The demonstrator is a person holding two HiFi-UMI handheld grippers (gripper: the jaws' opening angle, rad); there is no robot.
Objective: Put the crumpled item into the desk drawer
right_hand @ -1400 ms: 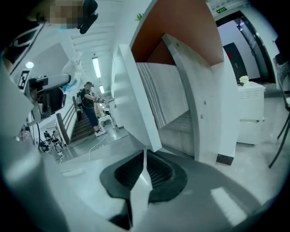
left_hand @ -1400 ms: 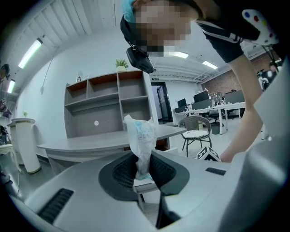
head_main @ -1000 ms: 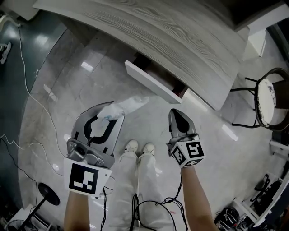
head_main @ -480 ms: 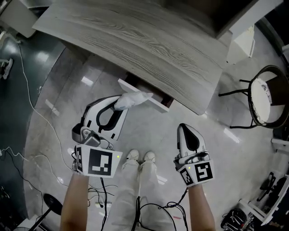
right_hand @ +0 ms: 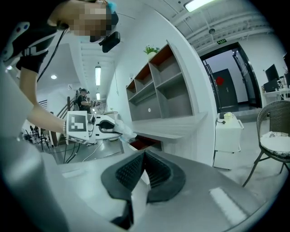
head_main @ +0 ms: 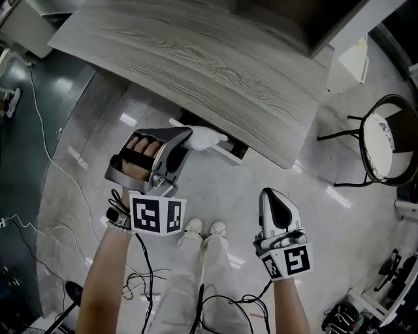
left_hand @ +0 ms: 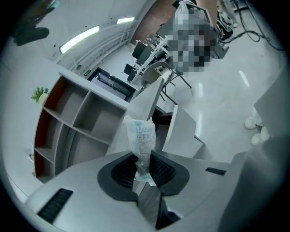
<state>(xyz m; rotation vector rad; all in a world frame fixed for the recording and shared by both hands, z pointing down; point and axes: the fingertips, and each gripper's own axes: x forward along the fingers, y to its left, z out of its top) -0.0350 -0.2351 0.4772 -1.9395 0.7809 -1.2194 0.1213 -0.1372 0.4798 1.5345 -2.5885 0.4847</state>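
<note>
I held two grippers, the left gripper [head_main: 189,134] and the right gripper [head_main: 270,194]. I counted one crumpled item [head_main: 208,138], one desk [head_main: 196,59], one open drawer [head_main: 225,151], one chair [head_main: 379,140] and two shoes [head_main: 191,226].

This looks like an office or a work room. A long grey wood bench [head_main: 215,72] sits at 12 o'clock, with tall open shelves [right_hand: 165,90] standing over it. The floor [head_main: 215,189] is pale and shiny, and black cables [head_main: 228,301] lie on it at 6 o'clock. A round chair [head_main: 385,147] stands at 3 o'clock, near a small white cabinet [right_hand: 228,140]. Long lights [right_hand: 199,4] run along the ceiling, and dark double doors [right_hand: 226,88] stand at the back.
</note>
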